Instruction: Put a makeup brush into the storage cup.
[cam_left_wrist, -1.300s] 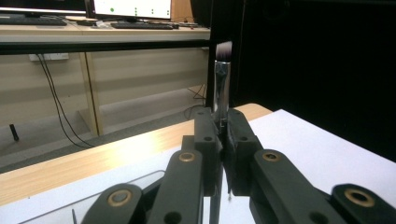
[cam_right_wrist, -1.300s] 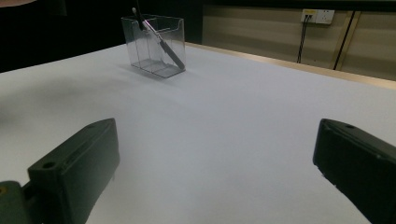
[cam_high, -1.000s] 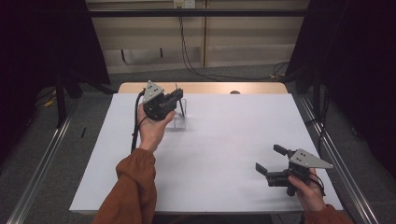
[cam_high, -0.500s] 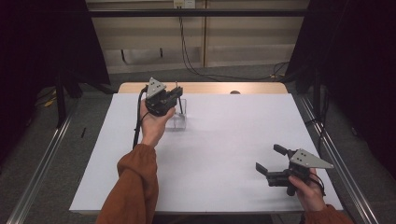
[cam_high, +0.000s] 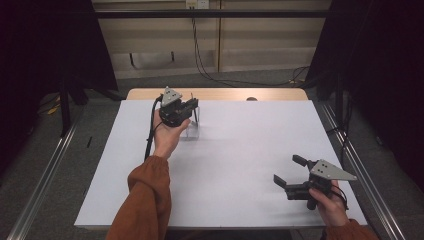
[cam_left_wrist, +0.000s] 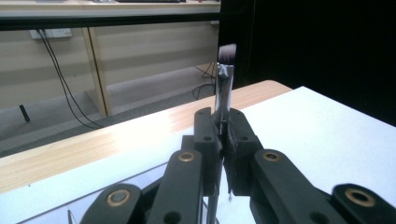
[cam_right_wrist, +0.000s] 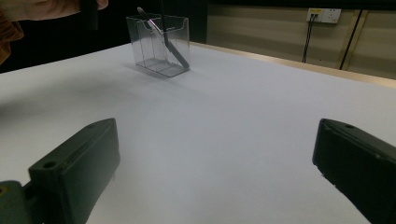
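Observation:
My left gripper (cam_high: 190, 107) hovers at the table's far left-centre, just above a clear plastic holder (cam_high: 191, 131). It is shut on a makeup brush (cam_left_wrist: 224, 88), held upright with a silver ferrule and dark, pale-tipped bristles on top. The brush handle runs down between the jaws, and its lower end is hidden. In the right gripper view the clear plastic holder (cam_right_wrist: 159, 45) has a thin grey stick (cam_right_wrist: 170, 44) leaning inside it. My right gripper (cam_high: 288, 170) rests near the front right, open with nothing between its fingers (cam_right_wrist: 74, 163).
A white sheet (cam_high: 240, 150) covers the table, and a wooden strip (cam_high: 225, 94) shows along the far edge. Metal rails (cam_high: 360, 170) run along both sides. Cables hang on the back wall (cam_high: 197, 45).
My left gripper has shifted slightly over the holder, still gripping the brush. The right gripper has stayed put.

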